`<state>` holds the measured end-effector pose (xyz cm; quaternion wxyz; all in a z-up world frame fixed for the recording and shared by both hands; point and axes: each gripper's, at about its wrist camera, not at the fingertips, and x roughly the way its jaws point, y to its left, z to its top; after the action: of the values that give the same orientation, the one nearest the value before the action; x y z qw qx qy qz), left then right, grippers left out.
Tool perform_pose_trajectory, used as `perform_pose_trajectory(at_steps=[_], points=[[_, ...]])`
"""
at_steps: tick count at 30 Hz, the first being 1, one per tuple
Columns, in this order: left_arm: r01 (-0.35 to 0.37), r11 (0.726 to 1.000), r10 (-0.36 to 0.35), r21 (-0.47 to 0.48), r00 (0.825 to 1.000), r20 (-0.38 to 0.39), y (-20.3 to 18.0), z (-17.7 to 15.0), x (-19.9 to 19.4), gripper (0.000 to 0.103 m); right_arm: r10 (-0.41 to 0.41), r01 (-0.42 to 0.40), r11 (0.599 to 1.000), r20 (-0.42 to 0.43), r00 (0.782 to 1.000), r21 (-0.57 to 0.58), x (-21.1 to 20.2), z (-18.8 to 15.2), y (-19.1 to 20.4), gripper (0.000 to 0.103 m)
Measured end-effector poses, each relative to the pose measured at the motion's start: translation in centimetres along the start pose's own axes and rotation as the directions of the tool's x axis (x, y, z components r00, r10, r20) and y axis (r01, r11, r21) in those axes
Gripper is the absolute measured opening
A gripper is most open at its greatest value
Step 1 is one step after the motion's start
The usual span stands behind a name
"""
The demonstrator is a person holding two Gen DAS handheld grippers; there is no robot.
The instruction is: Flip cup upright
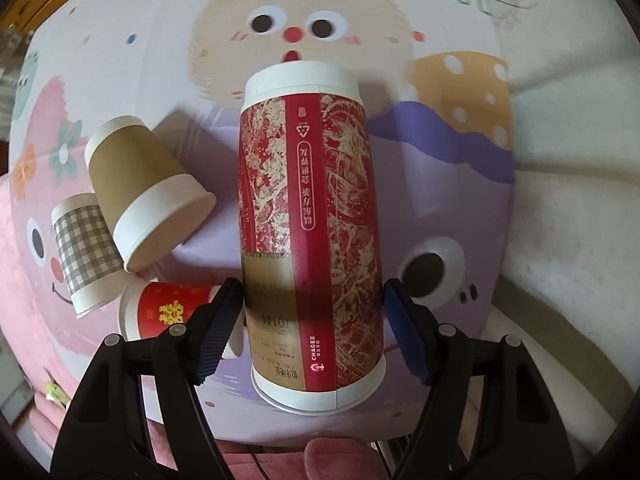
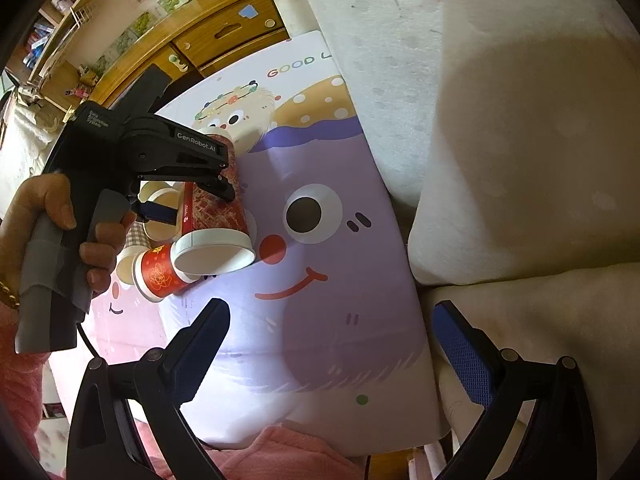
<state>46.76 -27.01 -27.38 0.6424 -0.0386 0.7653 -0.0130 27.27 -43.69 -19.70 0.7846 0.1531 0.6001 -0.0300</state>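
A tall red and gold paper cup (image 1: pixel 310 236) lies between my left gripper's (image 1: pixel 314 322) fingers, its open rim toward the camera. The pads press its sides, so the gripper is shut on it. In the right wrist view the same cup (image 2: pixel 216 216) hangs tilted in the left gripper (image 2: pixel 188 184), above the cartoon-print table (image 2: pixel 320 320). My right gripper (image 2: pixel 336 344) is open and empty, low over the table, to the right of the cup.
A brown cup (image 1: pixel 144 188), a grey checked cup (image 1: pixel 86 248) and a small red cup (image 1: pixel 172 308) lie on their sides at the left. A cream cushion (image 2: pixel 520 160) borders the table at the right. Wooden drawers (image 2: pixel 224 36) stand behind.
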Motion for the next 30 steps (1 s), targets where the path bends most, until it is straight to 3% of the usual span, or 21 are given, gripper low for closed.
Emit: perform_pose_trajectory(at_steps=[5,8,11,14,17,19,22,27,29,30], points=[[0.032,0.990,-0.039,0.137,0.998,0.046,-1.7,-1.8,-2.0,0.068,0.008,-0.008,1.000,-0.003,1.000,0.018,0.0,-0.3,0.0,0.103],[0.066,0.965,-0.087,0.254,0.993,0.074,-2.0,-3.5,-3.6,0.068,0.009,-0.010,0.999,0.009,1.000,0.036,-0.2,-0.9,0.5,0.103],[0.065,0.921,-0.119,0.385,0.986,0.119,-1.9,-5.6,-5.5,0.067,0.012,-0.013,0.999,0.023,1.000,0.047,-0.8,-1.5,0.5,0.103],[0.036,0.859,-0.132,0.510,0.979,0.155,-1.2,-7.6,-7.4,0.066,-0.003,0.001,0.998,0.036,0.999,0.057,-1.1,-2.1,0.6,0.103],[0.059,0.789,-0.185,0.612,0.972,0.146,0.7,-9.9,-8.9,0.066,-0.029,0.024,0.996,0.056,0.998,0.081,-1.8,-3.1,0.8,0.103],[0.072,0.728,-0.227,0.682,0.964,0.140,2.0,-11.9,-9.5,0.066,-0.052,0.045,0.994,0.071,0.996,0.096,-2.3,-4.0,1.2,0.103],[0.069,0.598,-0.276,0.799,0.953,0.124,4.0,-15.8,-10.2,0.066,-0.093,0.081,0.989,0.092,0.991,0.127,-3.2,-5.5,2.0,0.103],[0.048,0.304,-0.332,0.952,0.942,0.059,7.6,-21.9,-9.1,0.066,-0.142,0.116,0.975,0.131,0.981,0.190,-4.7,-9.1,4.4,0.103],[0.025,0.225,-0.328,0.974,0.943,0.052,8.8,-23.4,-8.4,0.066,-0.156,0.125,0.969,0.137,0.978,0.211,-5.0,-10.9,5.7,0.103],[0.013,0.170,-0.323,0.985,0.946,0.043,9.7,-24.2,-7.8,0.066,-0.160,0.128,0.967,0.137,0.978,0.219,-5.1,-11.6,6.1,0.103]])
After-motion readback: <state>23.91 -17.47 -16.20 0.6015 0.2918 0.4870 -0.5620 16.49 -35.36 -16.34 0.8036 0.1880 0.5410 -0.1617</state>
